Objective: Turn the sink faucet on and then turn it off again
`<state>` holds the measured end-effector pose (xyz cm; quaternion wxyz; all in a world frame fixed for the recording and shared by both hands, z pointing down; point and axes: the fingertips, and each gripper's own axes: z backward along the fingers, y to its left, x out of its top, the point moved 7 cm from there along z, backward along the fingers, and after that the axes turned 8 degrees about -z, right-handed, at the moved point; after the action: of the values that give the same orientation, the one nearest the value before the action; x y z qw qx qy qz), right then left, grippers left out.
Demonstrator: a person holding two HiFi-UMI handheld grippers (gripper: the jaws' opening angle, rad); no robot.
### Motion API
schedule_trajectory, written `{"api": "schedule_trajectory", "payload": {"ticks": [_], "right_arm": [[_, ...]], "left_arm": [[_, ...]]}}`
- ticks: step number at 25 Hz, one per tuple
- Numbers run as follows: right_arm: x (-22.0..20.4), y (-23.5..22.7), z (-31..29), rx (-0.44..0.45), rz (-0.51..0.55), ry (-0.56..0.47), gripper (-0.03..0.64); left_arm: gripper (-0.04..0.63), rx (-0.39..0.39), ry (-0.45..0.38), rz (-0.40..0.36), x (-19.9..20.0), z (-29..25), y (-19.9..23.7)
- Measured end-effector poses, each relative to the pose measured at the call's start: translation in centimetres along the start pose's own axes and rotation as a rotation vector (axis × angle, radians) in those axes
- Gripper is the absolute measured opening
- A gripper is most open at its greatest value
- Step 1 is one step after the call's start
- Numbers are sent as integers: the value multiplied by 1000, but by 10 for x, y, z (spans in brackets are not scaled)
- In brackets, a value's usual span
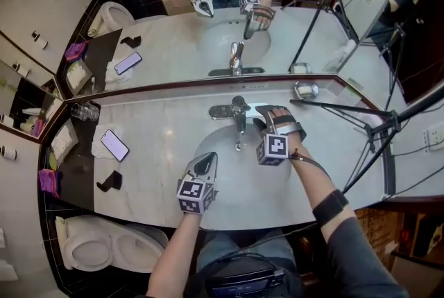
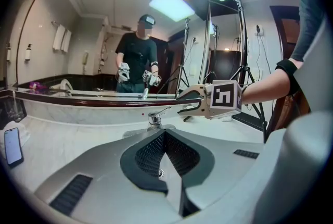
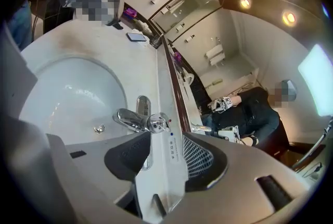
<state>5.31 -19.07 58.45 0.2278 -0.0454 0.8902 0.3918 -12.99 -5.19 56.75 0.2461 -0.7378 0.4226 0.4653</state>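
**Right tool open beside the faucet, left tool closed over the basin**

The right tool [image 3: 166, 138] has its jaws apart with nothing between the pads. It is just to the right of the chrome single-lever sink faucet [image 3: 136, 121], and the jaws do not touch the faucet. The left tool [image 2: 165, 135] has its tips together and holds nothing. It hangs over the near part of the round white sink basin [image 1: 208, 144] and points toward the faucet, well apart from it. The faucet stands at the back rim of the basin, against the dark-framed wall mirror [image 1: 173, 40]. Around the basin is the pale marble bench [image 1: 159, 130], and a dark smartphone [image 1: 114, 145] lies on it to the left.
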Motion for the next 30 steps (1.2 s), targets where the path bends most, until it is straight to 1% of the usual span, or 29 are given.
{"api": "schedule_trajectory", "payload": {"ticks": [6,9,13,18,23,27,30], "right_arm": [[11,-2,-39,29,111,9,213],[7,4,-55,77,120,38,212],[2,13,-67,138,162,69,212],[5,14,-66,159,176,75,210],[5,17,-65,162,178,82,192],[2,17,-68,151,176,75,192],[4,16,-67,173,164,87,192]], "left_arm": [[-12,3,17,24,-11,-5,9],[-12,6,26,27,-17,-5,13],[-12,13,36,41,-24,-7,17],[-12,13,49,50,-29,-8,18],[-12,9,50,55,-29,-8,16],[-12,7,47,55,-29,-11,16],[-12,7,47,57,-29,-11,17]]}}
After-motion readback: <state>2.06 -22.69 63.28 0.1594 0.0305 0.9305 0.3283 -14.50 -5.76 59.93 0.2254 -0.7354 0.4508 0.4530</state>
